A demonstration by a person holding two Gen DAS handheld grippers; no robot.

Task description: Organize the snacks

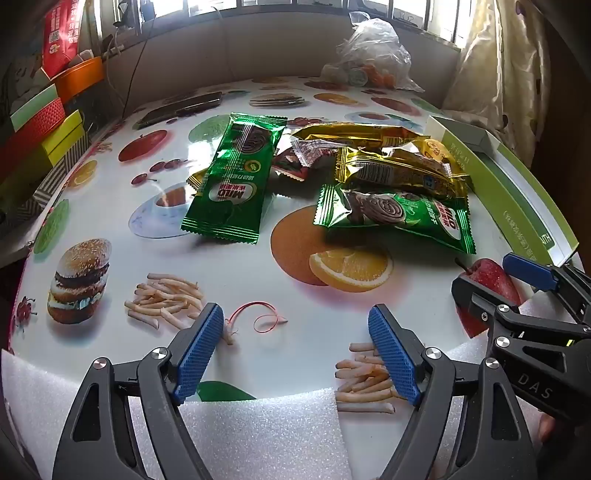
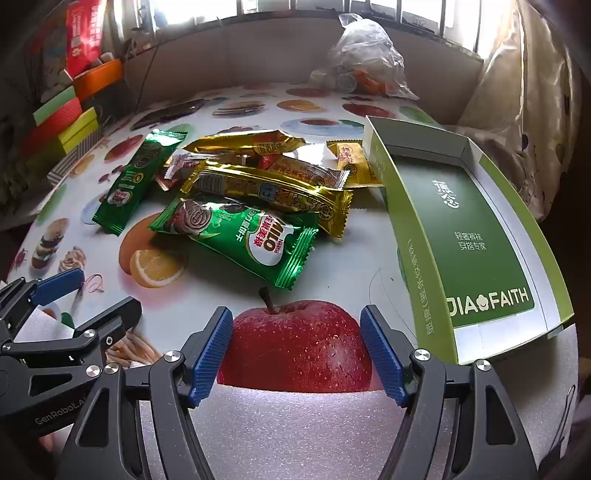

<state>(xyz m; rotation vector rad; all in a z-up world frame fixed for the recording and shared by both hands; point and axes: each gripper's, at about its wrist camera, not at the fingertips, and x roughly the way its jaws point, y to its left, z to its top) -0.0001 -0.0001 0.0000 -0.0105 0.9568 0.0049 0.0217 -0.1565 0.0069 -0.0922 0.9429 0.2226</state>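
With both my left gripper (image 1: pixel 295 354) and right gripper (image 2: pixel 295 354) released and empty, I should pinch the near green Milo packet (image 2: pixel 240 236) mid-body from the pile beside the green box (image 2: pixel 491 236), avoiding crushing.

I am in a home: my desk (image 1: pixel 110 258) wears a wipe-clean cloth printed with food, a patterned curtain (image 1: pixel 506 66) hangs by the window (image 2: pixel 314 7), and gift boxes (image 1: pixel 44 125) stack alongside.
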